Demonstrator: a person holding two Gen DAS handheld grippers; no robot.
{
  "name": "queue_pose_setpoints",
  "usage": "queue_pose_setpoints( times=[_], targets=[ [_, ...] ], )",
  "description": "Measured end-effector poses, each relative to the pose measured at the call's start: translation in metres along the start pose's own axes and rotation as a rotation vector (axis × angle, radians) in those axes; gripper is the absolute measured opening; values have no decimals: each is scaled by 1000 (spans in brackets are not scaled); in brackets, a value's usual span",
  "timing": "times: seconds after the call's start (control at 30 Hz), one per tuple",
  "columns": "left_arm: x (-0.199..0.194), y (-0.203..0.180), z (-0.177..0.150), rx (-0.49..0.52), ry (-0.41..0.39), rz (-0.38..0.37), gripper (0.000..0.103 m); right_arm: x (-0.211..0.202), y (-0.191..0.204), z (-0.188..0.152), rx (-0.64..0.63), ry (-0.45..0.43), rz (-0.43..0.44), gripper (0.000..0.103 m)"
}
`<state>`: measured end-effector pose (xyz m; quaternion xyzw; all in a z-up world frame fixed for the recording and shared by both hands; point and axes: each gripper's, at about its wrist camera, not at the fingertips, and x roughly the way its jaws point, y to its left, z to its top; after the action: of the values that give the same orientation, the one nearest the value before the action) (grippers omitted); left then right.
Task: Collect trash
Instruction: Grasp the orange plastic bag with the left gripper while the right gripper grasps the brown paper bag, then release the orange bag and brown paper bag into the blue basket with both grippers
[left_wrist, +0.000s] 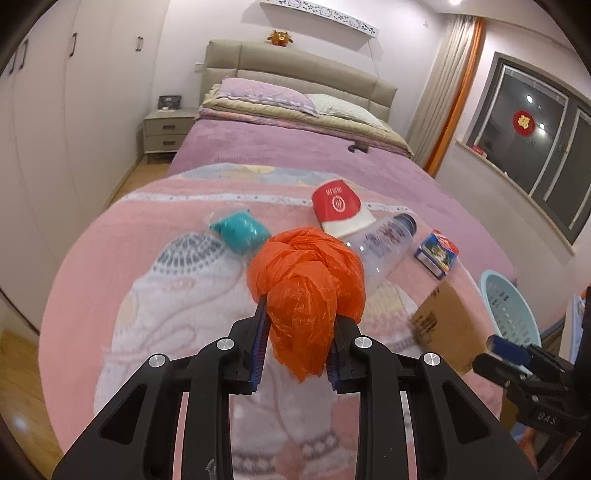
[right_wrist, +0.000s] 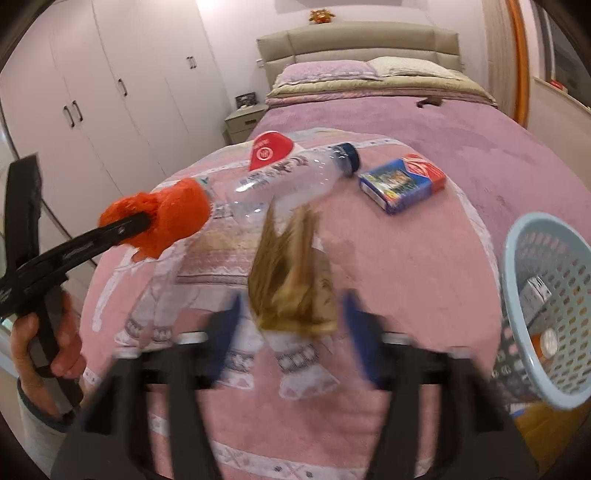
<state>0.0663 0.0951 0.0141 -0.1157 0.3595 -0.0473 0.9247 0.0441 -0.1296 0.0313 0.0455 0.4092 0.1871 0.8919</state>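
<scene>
Trash lies scattered on the pink blanket of the bed, filling the middle of both views. At the right edge of the right wrist view stands the pale blue basket, holding some packaging. A cardboard box sits low right in the left wrist view; in the right wrist view it is a brown blur between the wide-spread fingers of the right gripper, and whether they touch it cannot be told. The left gripper clamps the crumpled orange plastic bag at frame centre. Behind it lie a clear plastic bottle, a red and white paper cup, a blue carton and a teal wrapped bundle.
</scene>
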Motion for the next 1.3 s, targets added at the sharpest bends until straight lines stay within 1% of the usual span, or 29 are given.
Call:
queue_pose_setpoints(
  times=[0.17,0.23,0.27,0.4,0.5,0.6,0.67,0.73,0.77,0.83,0.87,0.93,1.0,1.1,1.23,1.3],
  targets=[
    [0,1,-14,-16,14,-14,25,3,9,-12,-15,3,41,66],
    [-1,2,-17,-27,12,-22,25,6,14,-13,-30,-1,38,76],
    [-2,3,-18,-31,9,-23,25,9,18,-14,-41,-6,27,77],
    [-2,6,-23,-38,8,-20,25,25,23,-12,-46,10,-1,77],
    [0,10,-26,-45,15,-20,25,38,25,-10,-38,27,22,77],
    [2,11,-26,-49,15,-23,25,47,27,-7,-34,44,21,75],
    [2,11,-26,-50,13,-30,25,48,26,-6,-32,41,28,71],
    [1,12,-26,-55,6,-39,25,47,25,-5,-26,30,27,57],
    [1,12,-25,-57,3,-41,25,48,25,-5,-22,34,20,53],
    [0,10,-26,-53,3,-46,25,53,24,-6,-16,63,16,30],
    [0,9,-26,-49,3,-48,25,56,24,-6,-12,76,24,26],
    [0,3,-26,-37,3,-52,25,54,25,-6,-17,66,18,13],
    [-2,-3,-26,-25,2,-59,25,51,26,-6,-32,50,-2,6],
    [-6,-16,-22,-2,-10,-76,25,45,23,-5,-18,36,-13,6],
    [-11,-33,-18,25,-30,-108,25,28,7,1,25,11,-37,5],
    [-11,-45,-16,44,-36,-121,25,16,-4,4,48,-17,-49,5]
  ],
)
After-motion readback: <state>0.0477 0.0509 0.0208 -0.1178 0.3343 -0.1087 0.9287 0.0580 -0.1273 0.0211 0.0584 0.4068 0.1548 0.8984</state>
